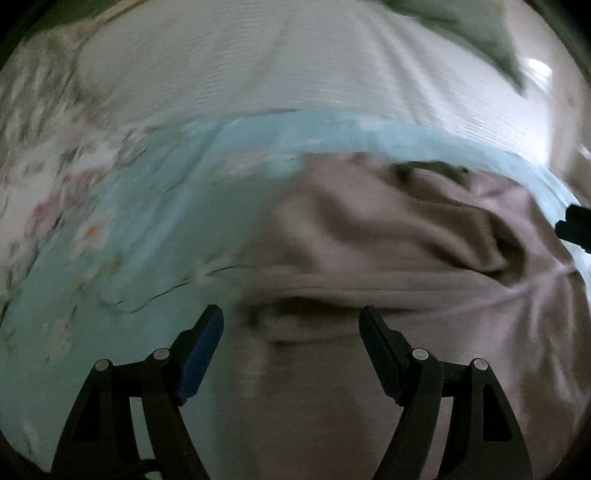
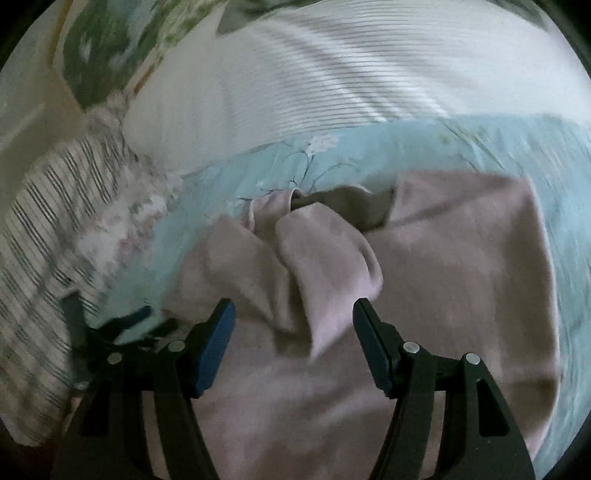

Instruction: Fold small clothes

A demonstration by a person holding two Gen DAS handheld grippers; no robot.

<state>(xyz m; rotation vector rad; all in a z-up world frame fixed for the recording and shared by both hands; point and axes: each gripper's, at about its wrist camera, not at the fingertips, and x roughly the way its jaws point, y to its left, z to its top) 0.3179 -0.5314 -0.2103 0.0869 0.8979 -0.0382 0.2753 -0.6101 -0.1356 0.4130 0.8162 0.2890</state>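
A pale pink garment (image 1: 369, 236) lies rumpled on a light blue floral bedsheet (image 1: 147, 221). My left gripper (image 1: 290, 312) hovers open over the garment's left edge, with nothing between its fingers. In the right wrist view the same pink garment (image 2: 461, 258) is spread wide, with a sleeve (image 2: 325, 251) folded over its middle and a darker inner lining showing at the neck. My right gripper (image 2: 293, 304) stands open just above the sleeve's end and grips nothing. Both views are motion-blurred.
A white ribbed blanket (image 1: 258, 66) lies beyond the sheet, also in the right wrist view (image 2: 332, 66). A striped cloth (image 2: 44, 221) sits at the left and a green cloth (image 1: 461, 33) at the far right. The blue sheet (image 2: 351, 155) surrounds the garment.
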